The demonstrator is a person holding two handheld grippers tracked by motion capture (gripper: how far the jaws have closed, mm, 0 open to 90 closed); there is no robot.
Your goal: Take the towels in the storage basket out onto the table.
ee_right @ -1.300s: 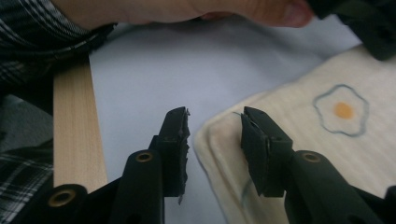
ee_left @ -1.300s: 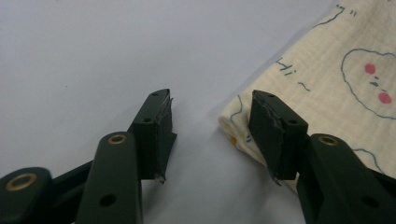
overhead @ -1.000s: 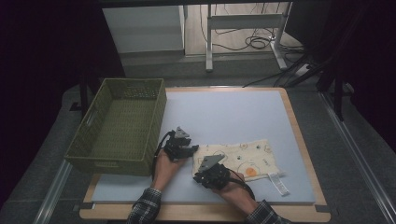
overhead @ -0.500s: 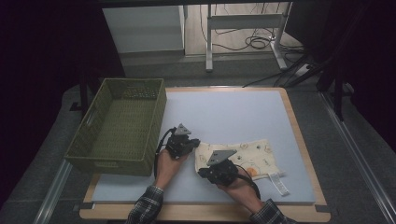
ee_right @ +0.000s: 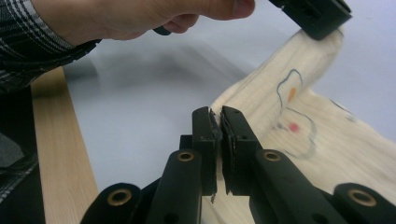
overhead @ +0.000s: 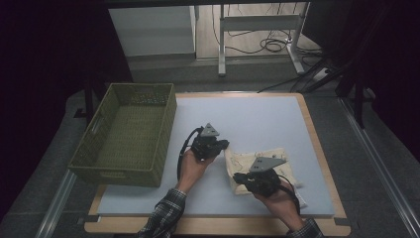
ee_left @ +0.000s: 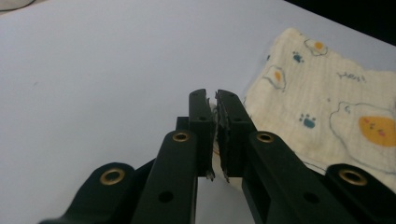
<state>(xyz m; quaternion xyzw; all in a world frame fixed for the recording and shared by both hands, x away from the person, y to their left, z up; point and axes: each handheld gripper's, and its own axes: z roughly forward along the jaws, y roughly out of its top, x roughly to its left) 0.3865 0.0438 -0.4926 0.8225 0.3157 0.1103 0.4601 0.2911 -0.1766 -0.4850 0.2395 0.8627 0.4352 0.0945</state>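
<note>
A cream cloth (overhead: pixel 250 159) printed with fried eggs and paw marks lies on the pale blue table top, right of centre near the front. My left gripper (overhead: pixel 225 145) is shut on the cloth's far left corner (ee_left: pixel 215 116) and holds it a little off the table. My right gripper (overhead: pixel 236 177) is shut on the near left corner (ee_right: pixel 218 122). In the right gripper view the cloth (ee_right: pixel 299 126) rises from my jaws up to the left gripper (ee_right: pixel 322 25) at the top right. The cloth (ee_left: pixel 336 107) spreads out to the right of the left jaws.
An olive green mesh basket (overhead: pixel 119 173) stands on the table's left side, close to the left hand. The table's wooden edge (ee_right: pixel 56 149) runs just left of my right gripper. Bare blue table top (overhead: pixel 257 119) lies beyond the cloth.
Both hands have moved to the right and risen slightly. The cloth's left edge has come up off the table with them and shifted right.
</note>
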